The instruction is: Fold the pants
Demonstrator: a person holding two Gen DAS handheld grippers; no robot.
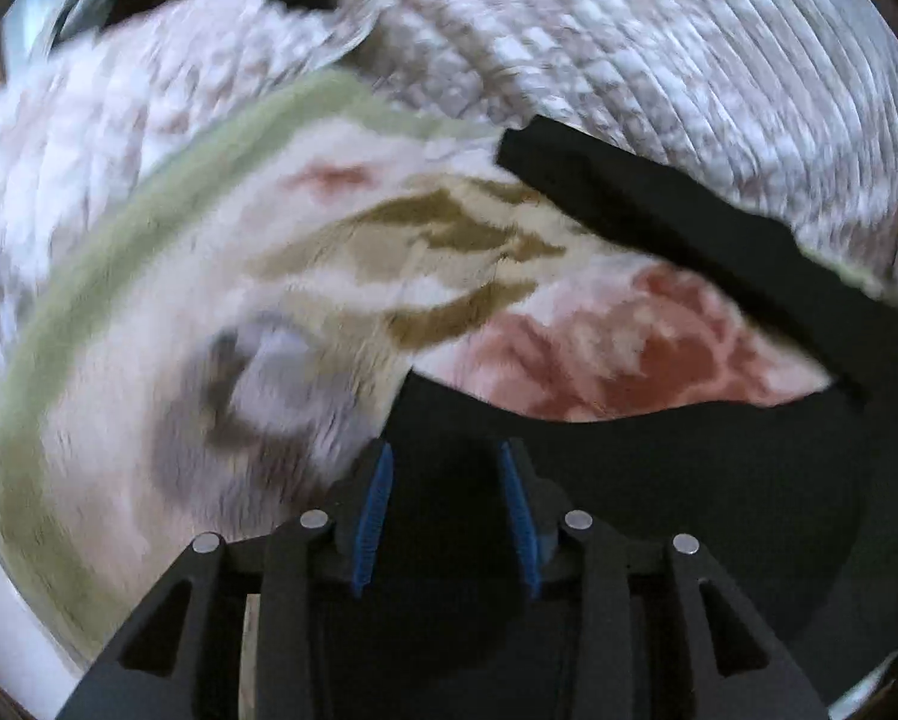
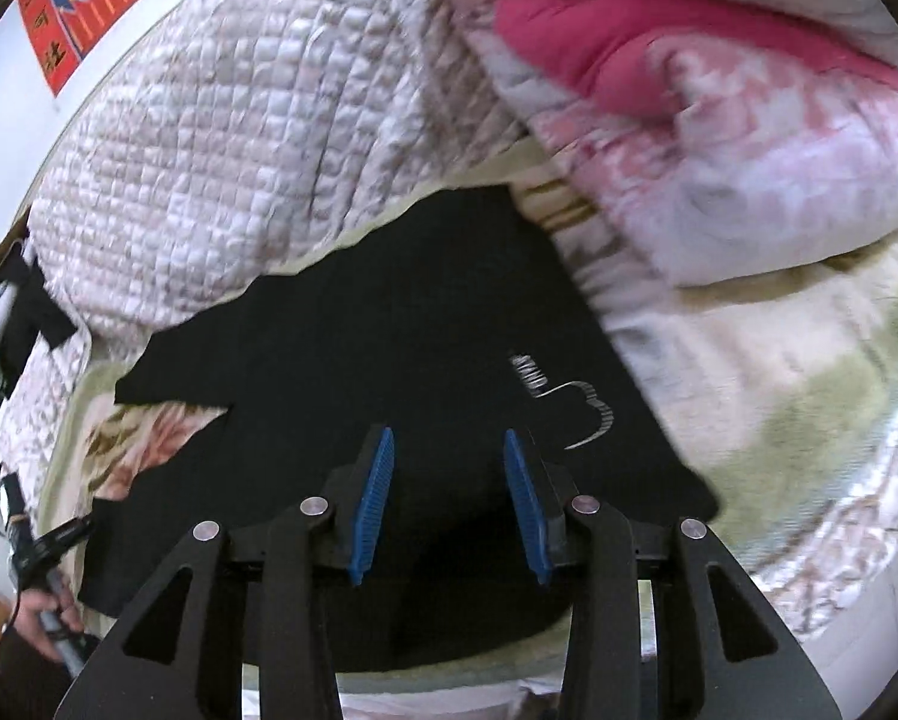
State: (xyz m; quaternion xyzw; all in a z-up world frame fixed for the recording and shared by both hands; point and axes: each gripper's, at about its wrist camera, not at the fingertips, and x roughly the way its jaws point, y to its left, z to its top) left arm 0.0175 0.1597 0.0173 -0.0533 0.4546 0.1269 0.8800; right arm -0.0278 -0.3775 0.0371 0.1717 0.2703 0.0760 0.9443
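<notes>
Both claws stood partly spread with nothing between their blue pads, which fitted a moment just after letting go of the cloth, I judged. The left gripper [image 1: 446,504] hung tilted down over the black pants [image 1: 658,480], whose dark fabric filled the space under and to the right of its tips; a long black strip ran off up and to the right of it across the floral blanket [image 1: 209,330]. That view was smeared, so finer folds could not be made out. The right gripper [image 2: 449,495] hovered over the broad middle of the pants [image 2: 389,312], with a white embroidered mark [image 2: 568,402] just ahead and to the right of its tips. Ahead lay a quilted cover [image 2: 239,150], and to the upper right a pink and white duvet [image 2: 688,108] bunched up. The garment seemed laid flat on the bed so that an edge could be taken again for the next fold. Far to the lower left a hand [image 2: 41,612] gripped the other tool's handle.
</notes>
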